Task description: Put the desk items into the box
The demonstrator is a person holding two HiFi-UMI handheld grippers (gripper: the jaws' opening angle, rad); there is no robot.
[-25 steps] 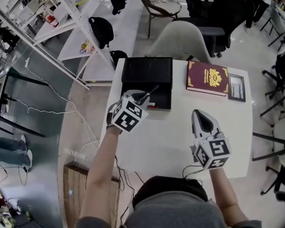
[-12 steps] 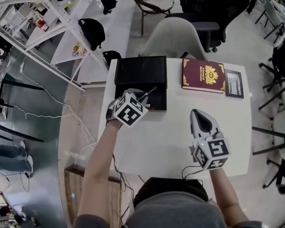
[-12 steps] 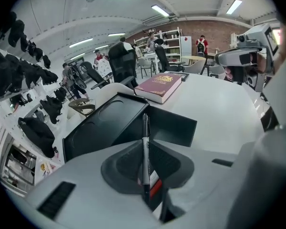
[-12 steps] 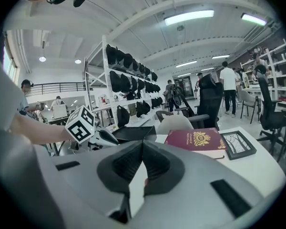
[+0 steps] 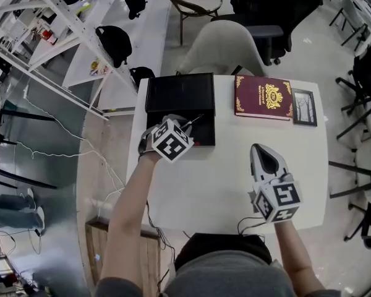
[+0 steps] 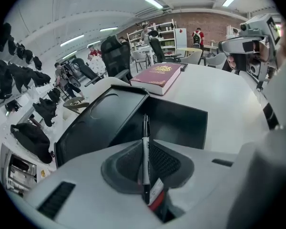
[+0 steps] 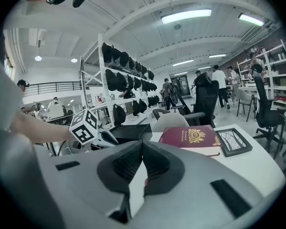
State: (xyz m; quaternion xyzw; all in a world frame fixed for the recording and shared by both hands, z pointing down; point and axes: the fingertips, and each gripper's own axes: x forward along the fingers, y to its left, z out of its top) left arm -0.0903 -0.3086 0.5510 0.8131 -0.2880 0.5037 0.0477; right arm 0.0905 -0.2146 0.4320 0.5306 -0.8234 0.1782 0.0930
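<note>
Left gripper view: slim pen [image 6: 145,125], black at both ends with a pale middle barrel, pointing over the open black box [image 6: 178,123] at the table's [image 5: 222,178] far left. Left gripper [image 6: 146,149] nearly closed, pinching the pen. Right gripper [image 7: 142,146] pressed together, empty, well apart from the box. Maroon book [image 5: 264,96] beside the box bears a gold crest; its lettering is too small to read.

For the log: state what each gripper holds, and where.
Left gripper holds a pen by its near half, far end sticking out. Right gripper: shut, empty.
</note>
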